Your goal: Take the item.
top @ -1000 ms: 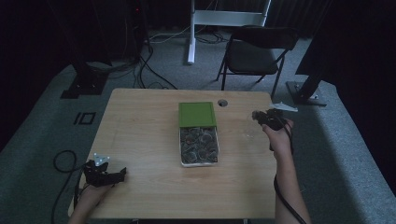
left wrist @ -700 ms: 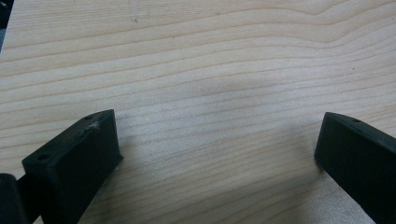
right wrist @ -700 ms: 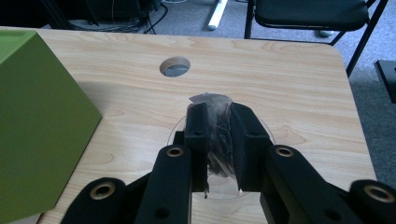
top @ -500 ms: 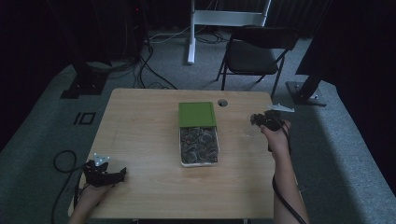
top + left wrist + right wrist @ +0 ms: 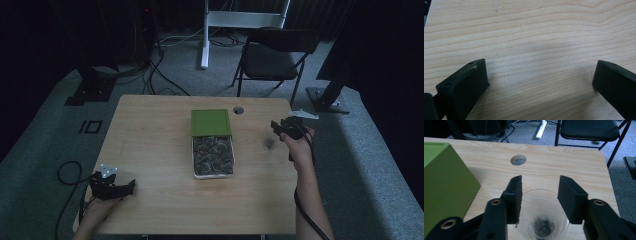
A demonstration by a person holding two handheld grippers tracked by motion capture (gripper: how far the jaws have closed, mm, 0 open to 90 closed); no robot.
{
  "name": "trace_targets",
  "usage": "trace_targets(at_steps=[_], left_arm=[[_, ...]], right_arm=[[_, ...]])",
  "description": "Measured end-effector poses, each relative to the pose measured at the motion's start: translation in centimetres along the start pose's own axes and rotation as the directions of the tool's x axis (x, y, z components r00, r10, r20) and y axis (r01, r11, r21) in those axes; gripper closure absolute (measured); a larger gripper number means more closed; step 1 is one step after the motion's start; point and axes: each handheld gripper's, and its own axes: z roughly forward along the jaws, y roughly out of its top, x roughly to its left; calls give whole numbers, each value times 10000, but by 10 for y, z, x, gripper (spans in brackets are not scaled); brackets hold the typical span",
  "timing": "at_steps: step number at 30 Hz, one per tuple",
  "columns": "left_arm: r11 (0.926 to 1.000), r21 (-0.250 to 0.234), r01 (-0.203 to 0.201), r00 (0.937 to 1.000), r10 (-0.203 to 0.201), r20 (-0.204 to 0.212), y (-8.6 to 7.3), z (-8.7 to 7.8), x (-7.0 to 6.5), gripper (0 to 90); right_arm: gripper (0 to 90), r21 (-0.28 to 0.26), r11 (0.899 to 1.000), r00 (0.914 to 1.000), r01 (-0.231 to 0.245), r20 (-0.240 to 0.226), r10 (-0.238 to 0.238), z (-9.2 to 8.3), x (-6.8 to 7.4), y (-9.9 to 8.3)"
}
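The contents of the open tray (image 5: 213, 172) at the middle of the wooden table (image 5: 160, 140) read only as a dark, mottled mass of small pieces from the high view, too fine to identify; a green lid (image 5: 211, 122) lies touching the tray's far end, and in the right gripper view that lid (image 5: 444, 182) is cut off by the left edge; just right of the tray, a small clear cup (image 5: 269, 144) shows from above as little more than a blur, and in the right gripper view the cup (image 5: 546, 215) holds a small dark clump at its bottom, its near rim cut off by the frame; the right gripper (image 5: 540, 195), held above the table's right edge in a raised hand (image 5: 299, 145) with the forearm running up from below, has its jaws apart on either side of the cup, and whether they touch its wall cannot be told; well left of the tray, at the table's near corner, the left gripper (image 5: 111, 186) rests low over the wood, its jaws spread wide over bare tabletop in the left gripper view; beyond the tray, a round hole (image 5: 238, 110) pierces the tabletop, with a folding chair (image 5: 274, 55) on the floor behind.
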Motion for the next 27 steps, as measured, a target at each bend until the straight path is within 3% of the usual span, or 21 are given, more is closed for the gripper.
trace_targets(at_steps=[17,22,27], left_arm=[[10000,0,0,10000,0,0,0,0,0,5],[10000,0,0,10000,0,0,0,0,0,4],[10000,-1,0,10000,0,0,0,0,0,5]], right_arm=[[367,61,9998,9995,199,-246,-197,-16,1,-14],[267,-12,9996,9993,289,-229,-289,-22,2,-18],[224,-26,9993,9990,360,-257,-361,-26,3,-23]])
